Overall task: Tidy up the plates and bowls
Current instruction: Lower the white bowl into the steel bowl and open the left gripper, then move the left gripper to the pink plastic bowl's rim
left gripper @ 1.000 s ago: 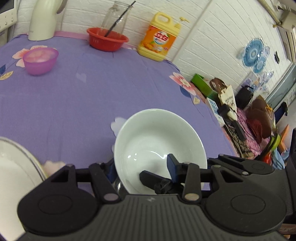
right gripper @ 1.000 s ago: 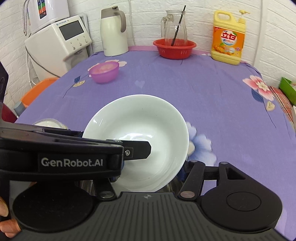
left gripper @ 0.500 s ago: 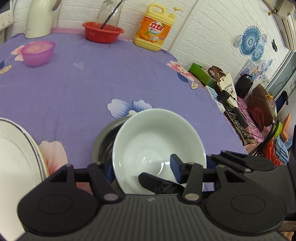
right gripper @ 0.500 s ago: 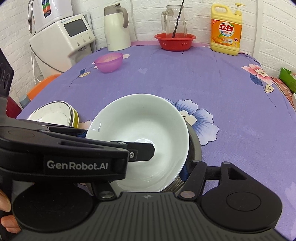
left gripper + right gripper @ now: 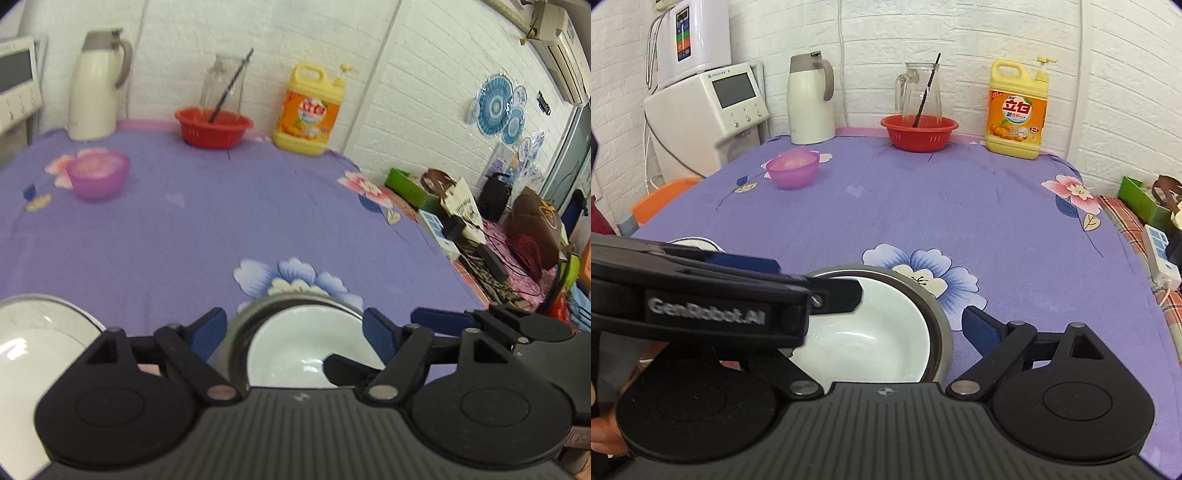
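A white bowl [image 5: 295,354] sits inside a steel bowl [image 5: 240,328] near the table's front edge; both also show in the right wrist view, the white bowl [image 5: 871,339] within the steel bowl's rim [image 5: 938,325]. My left gripper [image 5: 295,328] is open, its blue-padded fingers spread on either side of the bowls, holding nothing. My right gripper [image 5: 908,314] is open above the same bowls; its left finger is hidden behind the left gripper's body. A white plate [image 5: 33,343] lies to the left. A pink bowl [image 5: 98,175] stands far left on the table.
At the back stand a white kettle [image 5: 809,99], a red basket [image 5: 919,132] with a glass jug, and a yellow detergent bottle [image 5: 1015,110]. A water dispenser [image 5: 701,107] stands left of the table. Clutter and a power strip [image 5: 1160,254] lie beyond the right edge.
Both grippers have let go of the white bowl, which now rests in the steel bowl. The jaws opened and both grippers pulled back and up.
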Tool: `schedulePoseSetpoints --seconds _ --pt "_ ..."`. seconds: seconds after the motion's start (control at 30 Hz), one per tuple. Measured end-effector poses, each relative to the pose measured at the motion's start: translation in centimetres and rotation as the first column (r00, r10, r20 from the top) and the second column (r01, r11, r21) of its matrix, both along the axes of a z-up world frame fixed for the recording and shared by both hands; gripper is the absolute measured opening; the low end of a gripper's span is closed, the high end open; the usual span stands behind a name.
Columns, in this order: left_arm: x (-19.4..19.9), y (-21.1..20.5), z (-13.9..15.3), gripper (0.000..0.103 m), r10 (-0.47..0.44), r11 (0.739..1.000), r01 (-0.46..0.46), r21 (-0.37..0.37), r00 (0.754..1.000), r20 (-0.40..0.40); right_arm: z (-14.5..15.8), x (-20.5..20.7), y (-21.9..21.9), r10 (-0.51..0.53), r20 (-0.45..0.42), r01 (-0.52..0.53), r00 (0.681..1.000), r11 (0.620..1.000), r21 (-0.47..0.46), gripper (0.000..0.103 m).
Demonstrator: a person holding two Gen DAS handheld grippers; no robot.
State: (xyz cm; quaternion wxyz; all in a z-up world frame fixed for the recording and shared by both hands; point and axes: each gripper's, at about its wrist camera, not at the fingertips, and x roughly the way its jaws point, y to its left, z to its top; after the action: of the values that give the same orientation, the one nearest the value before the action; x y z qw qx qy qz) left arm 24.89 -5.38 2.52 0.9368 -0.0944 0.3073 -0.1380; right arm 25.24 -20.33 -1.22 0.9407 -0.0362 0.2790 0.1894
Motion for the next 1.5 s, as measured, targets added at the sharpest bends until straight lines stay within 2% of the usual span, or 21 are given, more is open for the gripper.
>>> schedulePoseSetpoints --seconds 0.3,0.67,0.93,1.13,1.3,1.5 --pt "-1.3 1.2 2.3 0.077 0.067 0.994 -0.078 0.076 0.989 0.133 0.0 0.5 -0.5 -0.026 -0.023 0.027 0.999 0.999 0.038 0.103" --pt "-1.1 4.6 3.0 0.077 0.119 0.988 -0.133 0.082 0.98 0.157 1.0 1.1 1.5 0.007 -0.012 -0.006 1.0 0.999 0.047 0.103" --pt "0.5 9.7 3.4 0.078 0.19 0.97 -0.213 0.115 0.964 0.184 1.6 3.9 5.2 0.062 -0.025 -0.061 0.998 0.997 0.052 0.103" --pt "2.7 15.2 3.0 0.078 0.278 0.94 -0.307 0.149 0.942 0.19 1.7 7.6 9.1 0.114 -0.059 -0.11 0.992 0.991 0.071 0.103" --pt "6.7 20.7 2.1 0.078 0.345 0.909 -0.373 0.185 0.924 0.165 1.8 11.4 12.4 0.14 -0.097 -0.132 0.985 0.987 0.088 0.103" --pt "12.7 26.1 1.3 0.078 0.379 0.909 -0.391 0.143 0.919 0.104 1.9 16.2 16.8 0.157 -0.102 -0.152 0.982 0.987 0.055 0.103"
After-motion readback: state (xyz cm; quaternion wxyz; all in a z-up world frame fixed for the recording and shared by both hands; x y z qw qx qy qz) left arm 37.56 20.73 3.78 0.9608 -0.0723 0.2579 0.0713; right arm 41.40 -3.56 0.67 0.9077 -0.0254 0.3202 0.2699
